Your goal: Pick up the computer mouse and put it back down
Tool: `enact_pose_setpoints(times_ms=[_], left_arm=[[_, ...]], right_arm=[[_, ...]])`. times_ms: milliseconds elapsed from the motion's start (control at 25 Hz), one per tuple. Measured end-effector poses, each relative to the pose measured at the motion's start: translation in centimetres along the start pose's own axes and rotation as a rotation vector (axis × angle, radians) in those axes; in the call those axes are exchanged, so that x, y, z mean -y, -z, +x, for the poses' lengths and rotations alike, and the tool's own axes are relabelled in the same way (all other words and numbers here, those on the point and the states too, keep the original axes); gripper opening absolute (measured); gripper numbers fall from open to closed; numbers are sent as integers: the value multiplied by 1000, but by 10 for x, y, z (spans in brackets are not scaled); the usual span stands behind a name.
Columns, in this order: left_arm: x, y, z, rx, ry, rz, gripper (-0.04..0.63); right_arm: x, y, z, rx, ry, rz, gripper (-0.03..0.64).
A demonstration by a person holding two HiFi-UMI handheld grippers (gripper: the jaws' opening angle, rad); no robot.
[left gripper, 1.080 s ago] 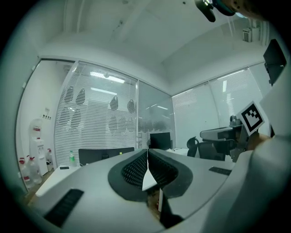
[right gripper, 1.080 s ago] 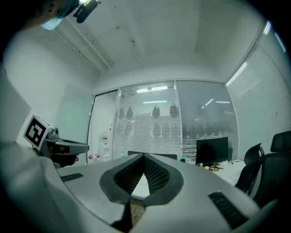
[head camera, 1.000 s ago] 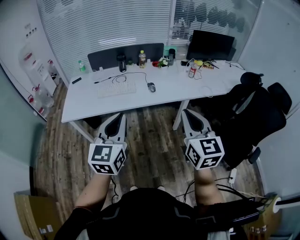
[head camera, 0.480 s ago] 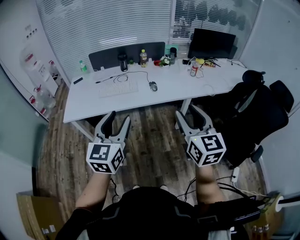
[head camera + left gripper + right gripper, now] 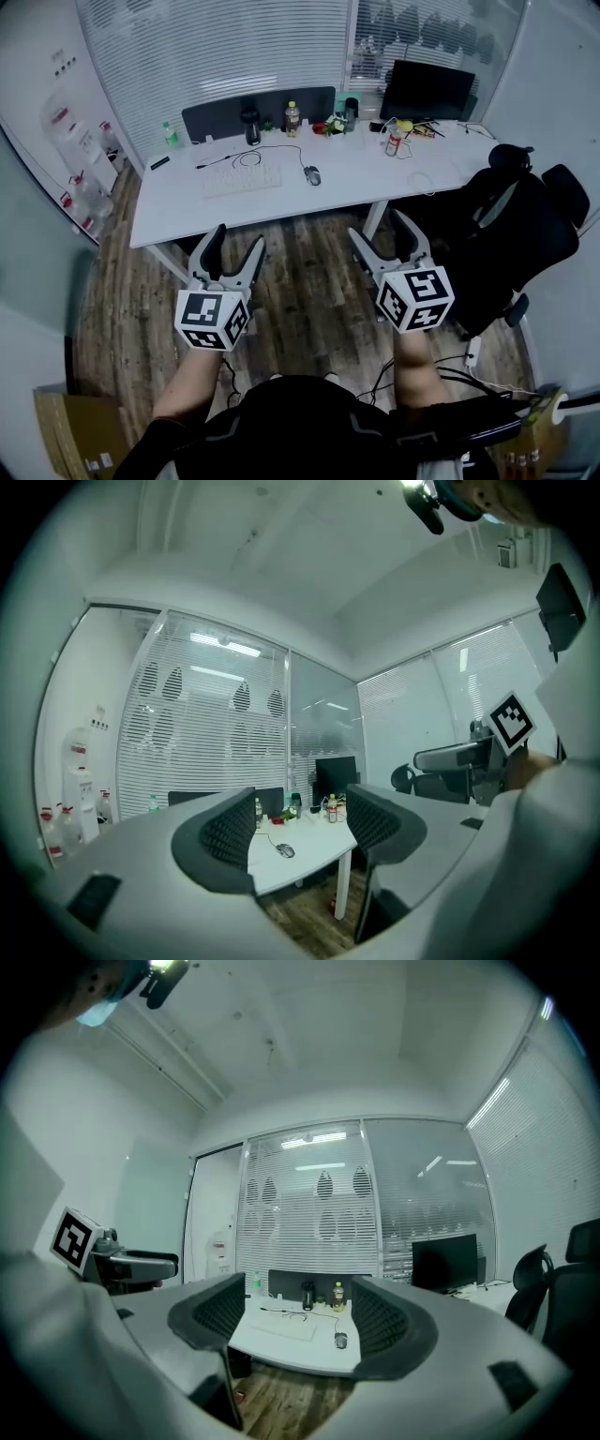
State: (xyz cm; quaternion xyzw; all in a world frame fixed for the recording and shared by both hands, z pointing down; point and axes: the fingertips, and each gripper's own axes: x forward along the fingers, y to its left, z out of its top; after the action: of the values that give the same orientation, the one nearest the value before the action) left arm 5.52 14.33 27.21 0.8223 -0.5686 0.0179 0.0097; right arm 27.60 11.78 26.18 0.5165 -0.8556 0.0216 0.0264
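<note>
Fingers [image 5: 212,253] stand spread wide on the left gripper [image 5: 237,238] and right gripper [image 5: 378,226], nothing between them, while the computer mouse [image 5: 312,174] sits well apart at 12 o'clock on the white desk [image 5: 187,202], at 3 o'clock of the keyboard [image 5: 242,180]. Its cord [image 5: 281,148] could snag and tug it askew during a lift. One second earlier both pairs were pressed together; they have just been opening.
</note>
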Motion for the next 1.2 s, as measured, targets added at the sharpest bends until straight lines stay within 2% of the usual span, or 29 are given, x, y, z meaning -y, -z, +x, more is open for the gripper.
enact_pose_setpoints(times_ms=[720, 960, 1120, 1200], left_arm=[[-56, 27, 6, -13, 34, 23, 302], [-69, 35, 47, -27, -4, 45, 301], [-81, 29, 91, -31, -50, 92, 301], [-85, 26, 118, -29, -67, 92, 302]], right_arm=[[-32, 15, 47, -18, 31, -17, 354], [-16, 23, 97, -11, -26, -16, 348], [13, 22, 145, 1, -73, -3, 348], [32, 16, 169, 18, -88, -1, 348]])
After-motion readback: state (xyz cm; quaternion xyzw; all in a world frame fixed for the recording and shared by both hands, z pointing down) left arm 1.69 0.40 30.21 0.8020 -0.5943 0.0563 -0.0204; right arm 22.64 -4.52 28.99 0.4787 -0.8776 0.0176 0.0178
